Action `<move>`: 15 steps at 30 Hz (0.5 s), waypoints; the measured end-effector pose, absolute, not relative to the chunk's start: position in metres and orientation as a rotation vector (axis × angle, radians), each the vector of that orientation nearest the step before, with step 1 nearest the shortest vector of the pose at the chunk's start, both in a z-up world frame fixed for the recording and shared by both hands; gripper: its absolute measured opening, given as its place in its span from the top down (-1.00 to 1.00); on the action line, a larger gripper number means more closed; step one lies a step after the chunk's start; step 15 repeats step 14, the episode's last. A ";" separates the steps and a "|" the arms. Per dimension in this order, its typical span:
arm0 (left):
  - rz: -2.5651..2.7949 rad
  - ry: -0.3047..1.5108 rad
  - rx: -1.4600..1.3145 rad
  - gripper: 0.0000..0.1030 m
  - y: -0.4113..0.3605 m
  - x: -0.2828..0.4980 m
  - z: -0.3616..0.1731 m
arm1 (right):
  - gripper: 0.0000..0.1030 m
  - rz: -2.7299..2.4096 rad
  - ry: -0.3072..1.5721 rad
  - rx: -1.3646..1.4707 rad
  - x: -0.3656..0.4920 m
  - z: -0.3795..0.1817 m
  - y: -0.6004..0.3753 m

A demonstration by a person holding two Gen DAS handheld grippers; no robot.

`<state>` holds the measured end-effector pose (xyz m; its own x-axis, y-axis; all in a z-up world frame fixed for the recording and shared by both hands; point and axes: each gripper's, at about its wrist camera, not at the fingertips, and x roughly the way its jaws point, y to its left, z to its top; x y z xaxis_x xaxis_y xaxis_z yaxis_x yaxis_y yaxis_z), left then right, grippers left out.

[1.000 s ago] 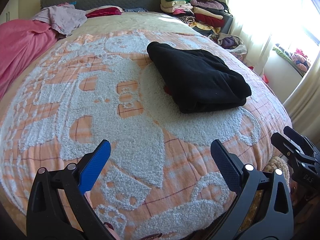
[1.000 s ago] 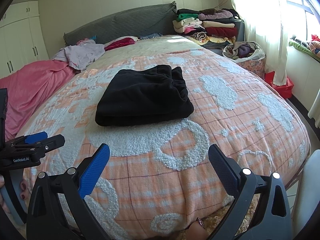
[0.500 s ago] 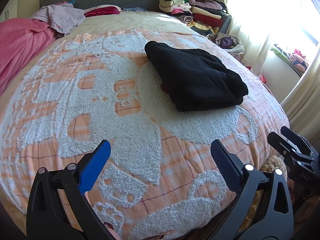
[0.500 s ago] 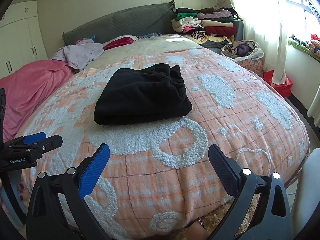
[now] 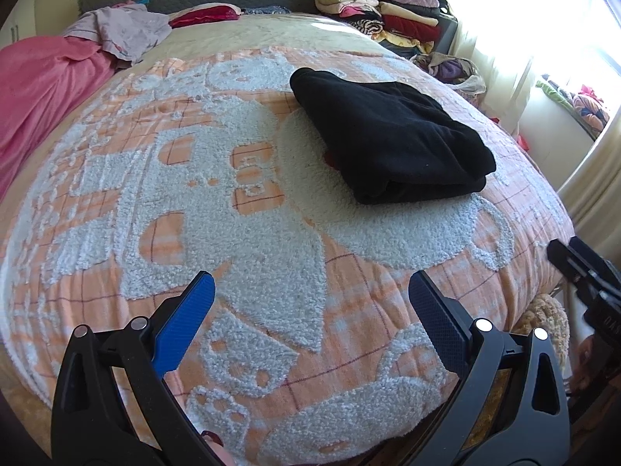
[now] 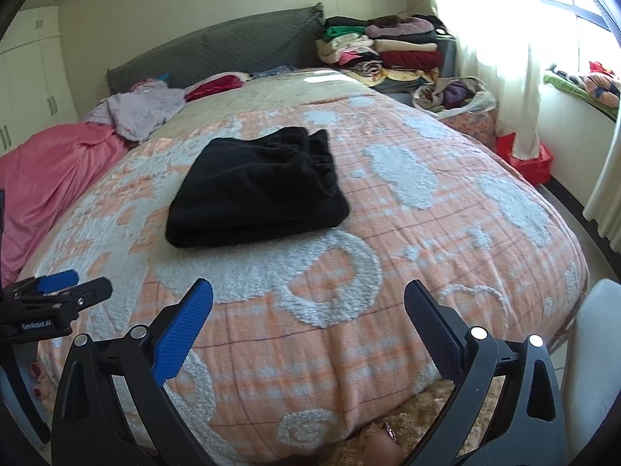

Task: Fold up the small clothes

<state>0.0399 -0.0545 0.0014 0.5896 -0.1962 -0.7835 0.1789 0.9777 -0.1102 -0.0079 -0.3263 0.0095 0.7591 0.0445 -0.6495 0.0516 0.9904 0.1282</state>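
Folded black garment [image 6: 256, 190] on peach bedspread [image 6: 446, 233], sunlit bedroom, both grippers' jaws spread

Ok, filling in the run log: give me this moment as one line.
black garment: folded on bed | left gripper: open, empty | right gripper: open, empty | both short of garment

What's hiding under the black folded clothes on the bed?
In the left wrist view a small bit of red peeks out beneath the black folded garment, which lies on the orange and white blanket. The garment covers the rest, so I cannot tell.
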 end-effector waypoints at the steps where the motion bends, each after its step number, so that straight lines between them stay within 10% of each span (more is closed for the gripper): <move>1: -0.205 0.912 -0.014 -0.82 -0.051 0.040 0.002 | -0.91 -0.029 0.707 0.149 -0.010 0.010 -0.333; 15: 0.379 0.944 -0.152 -0.82 0.214 0.128 0.022 | -0.91 -0.928 0.747 0.398 -0.085 -0.045 -0.654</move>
